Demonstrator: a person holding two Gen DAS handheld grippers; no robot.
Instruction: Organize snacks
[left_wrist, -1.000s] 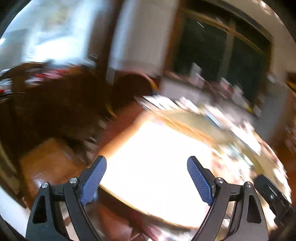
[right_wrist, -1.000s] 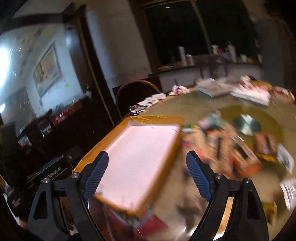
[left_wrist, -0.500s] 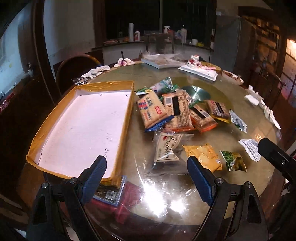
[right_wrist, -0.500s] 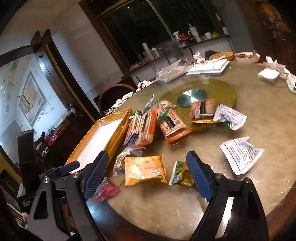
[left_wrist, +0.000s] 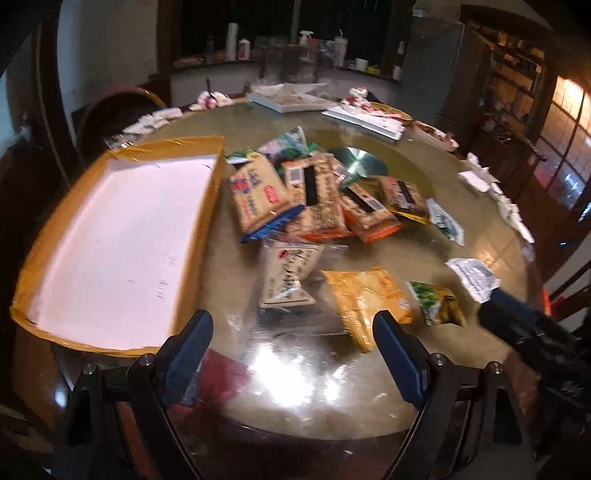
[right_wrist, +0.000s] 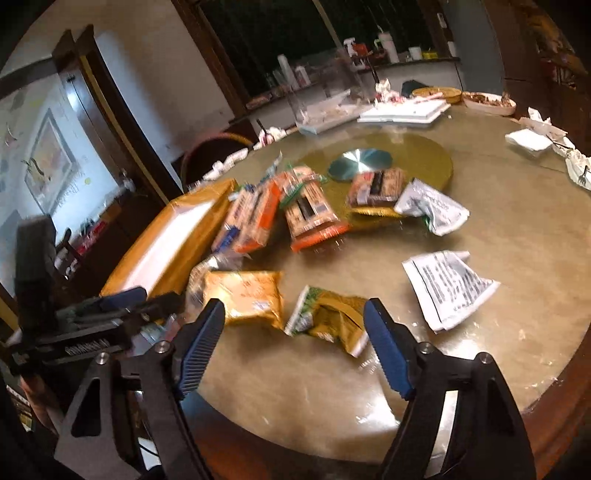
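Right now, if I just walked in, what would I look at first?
Probably the messy heap of snack packets in the middle of the round glass-topped table. Left of it lies a big shallow box, white inside with yellow taped edges and nothing in it. Nearer the table's edge lie an orange packet and a green-and-gold packet, right ahead of the open right claw, which has just been closing a little on nothing.

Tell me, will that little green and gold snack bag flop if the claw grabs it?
Probably. The green and gold bag looks crinkled and thin, so it should bend and feel light. Its shiny film may slide on the glossy table.
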